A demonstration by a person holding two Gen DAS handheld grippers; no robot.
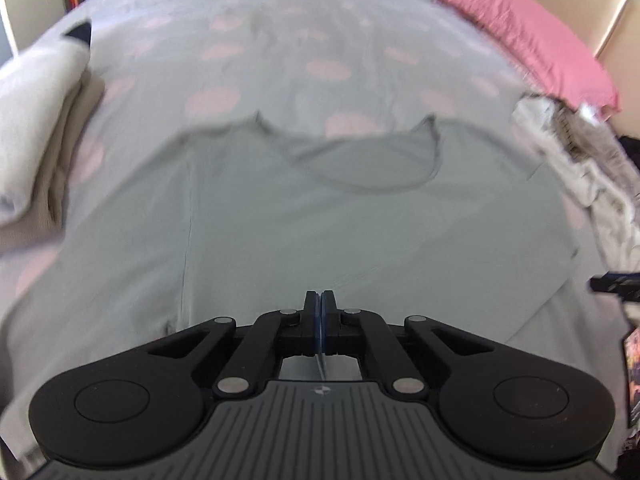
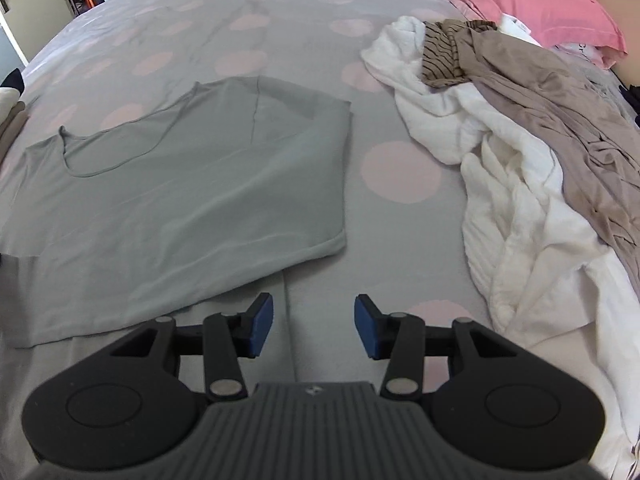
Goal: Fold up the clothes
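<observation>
Only the right view shows the laundry pile [image 2: 520,152] clearly. Left hand-held gripper [image 1: 321,300] is clenched on the shirt [image 1: 280,208]. Right hand-held gripper [image 2: 314,326] is spread wide, holding nothing.

No readable text, labels, brands or numbers in either view

My left tool [image 1: 321,300] is level and points forward, low in its own view. Its jaws are pressed together — the blue pads [image 1: 319,330] meet face to face with no gap visible at the tips. A thin pale sliver shows between the pads further back; what it is cannot be told.

My right tool [image 2: 314,326] is level and points forward as well. Its jaws stand wide apart — the blue pads [image 2: 262,325] face each other across a clear gap, with nothing between them.
</observation>
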